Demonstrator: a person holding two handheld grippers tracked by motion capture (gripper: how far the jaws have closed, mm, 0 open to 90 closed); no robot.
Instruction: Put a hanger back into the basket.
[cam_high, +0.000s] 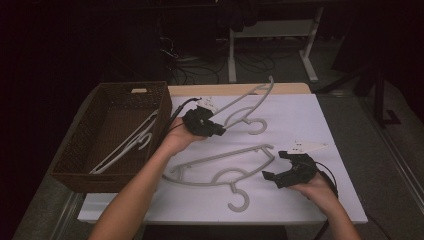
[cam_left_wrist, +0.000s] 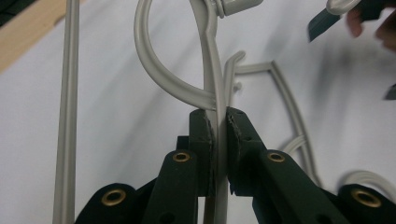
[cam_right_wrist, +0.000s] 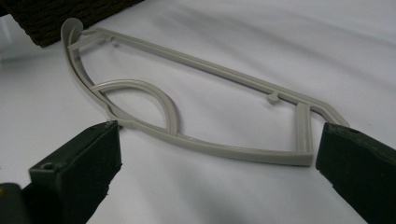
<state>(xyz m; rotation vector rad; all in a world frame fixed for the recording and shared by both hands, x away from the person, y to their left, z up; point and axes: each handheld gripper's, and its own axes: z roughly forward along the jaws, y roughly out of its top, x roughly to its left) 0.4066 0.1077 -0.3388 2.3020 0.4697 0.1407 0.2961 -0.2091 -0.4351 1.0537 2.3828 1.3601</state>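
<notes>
Between the pads of my left claw sat the thin edge of the raised grey hanger, clamped tight beside its hook loop. That hanger was tilted up off the worktop, its long axis running from my left claw away and to the right, far tip highest, hook hanging low near the sheet. The wicker basket lay to the left of that claw, just beside my left hand, with a white hanger already lying lengthwise in it. Judged: the carry would go leftward, and the long axis would need turning to match the basket's length before lowering. The left hand was plainly the nearer one to the basket.

A second grey hanger lay flat on the worktop, between my two hands, hook toward me. My right claw stood with jaws well apart at that hanger's right end, gripping nothing; in the right gripper view the hanger's end lay between the two jaws, untouched.

No brand, label or writing could be read on anything.
</notes>
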